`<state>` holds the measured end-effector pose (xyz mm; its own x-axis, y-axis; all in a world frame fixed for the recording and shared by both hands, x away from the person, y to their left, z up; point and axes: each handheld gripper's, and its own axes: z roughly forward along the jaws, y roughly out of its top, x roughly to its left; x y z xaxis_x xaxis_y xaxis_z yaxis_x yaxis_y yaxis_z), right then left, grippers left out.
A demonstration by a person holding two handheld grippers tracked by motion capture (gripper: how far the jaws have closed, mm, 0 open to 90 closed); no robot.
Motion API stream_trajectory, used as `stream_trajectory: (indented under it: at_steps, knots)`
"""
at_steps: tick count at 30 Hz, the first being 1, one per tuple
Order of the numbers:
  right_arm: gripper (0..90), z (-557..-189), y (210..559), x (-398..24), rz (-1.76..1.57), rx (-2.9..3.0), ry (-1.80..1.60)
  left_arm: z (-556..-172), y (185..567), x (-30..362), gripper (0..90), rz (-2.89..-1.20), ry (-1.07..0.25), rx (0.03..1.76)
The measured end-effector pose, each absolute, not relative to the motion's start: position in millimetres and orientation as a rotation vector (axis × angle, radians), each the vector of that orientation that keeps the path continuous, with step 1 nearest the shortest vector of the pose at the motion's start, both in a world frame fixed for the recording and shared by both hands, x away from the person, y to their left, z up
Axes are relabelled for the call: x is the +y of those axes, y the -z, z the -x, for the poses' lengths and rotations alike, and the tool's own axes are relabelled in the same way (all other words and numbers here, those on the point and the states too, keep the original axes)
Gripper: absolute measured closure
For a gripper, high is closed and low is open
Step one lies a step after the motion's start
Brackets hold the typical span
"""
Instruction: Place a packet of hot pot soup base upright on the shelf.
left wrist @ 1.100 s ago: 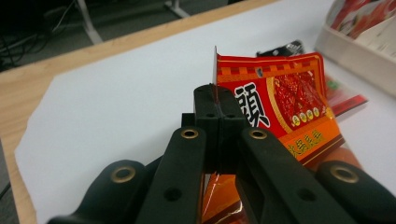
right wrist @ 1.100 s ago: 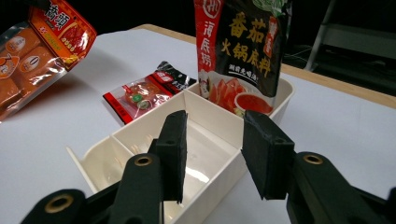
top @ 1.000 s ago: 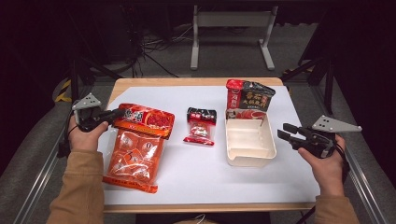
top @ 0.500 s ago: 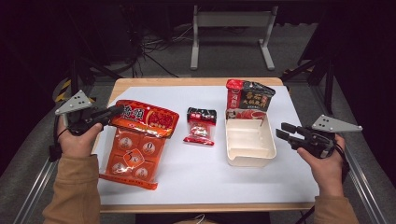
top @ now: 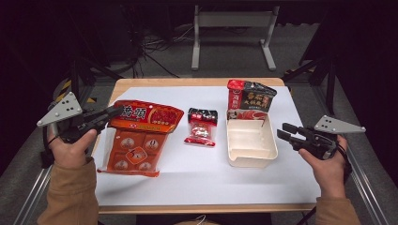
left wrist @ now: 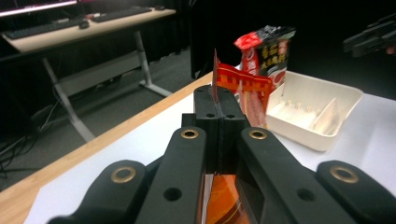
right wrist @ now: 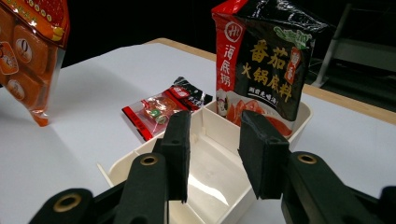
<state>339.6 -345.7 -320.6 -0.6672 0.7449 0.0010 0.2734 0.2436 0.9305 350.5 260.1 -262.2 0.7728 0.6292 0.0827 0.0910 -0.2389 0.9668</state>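
Note:
My left gripper (top: 114, 113) is shut on the top edge of a large orange-red snack bag (top: 136, 140), and that end is lifted off the white table cover. In the left gripper view the jaws (left wrist: 219, 100) press together on the bag's edge (left wrist: 243, 84). My right gripper (top: 284, 131) hovers open just right of a cream divided tray (top: 234, 161). Its own view shows nothing between the fingers (right wrist: 215, 144) above the tray (right wrist: 210, 186). A black and red pouch (top: 251, 97) stands in the tray's far compartment.
A small red and black packet (top: 201, 127) lies mid-table between the bag and the tray. The wooden table edge (top: 197, 208) runs along the front. A metal stand (top: 232, 33) and cables sit on the dark floor behind the table.
The left gripper has risen and drawn toward the table's left edge, and the bag's top has tilted up with it. The right gripper has stayed where it was.

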Motion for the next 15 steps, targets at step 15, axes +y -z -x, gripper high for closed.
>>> stream_trajectory:
  at_steps: [15]
  knots:
    - [63.6,-341.7,319.4,-327.3,-0.879,2.116,-1.427,-330.4,248.2,254.2,90.0,-1.717,-0.597,0.492]
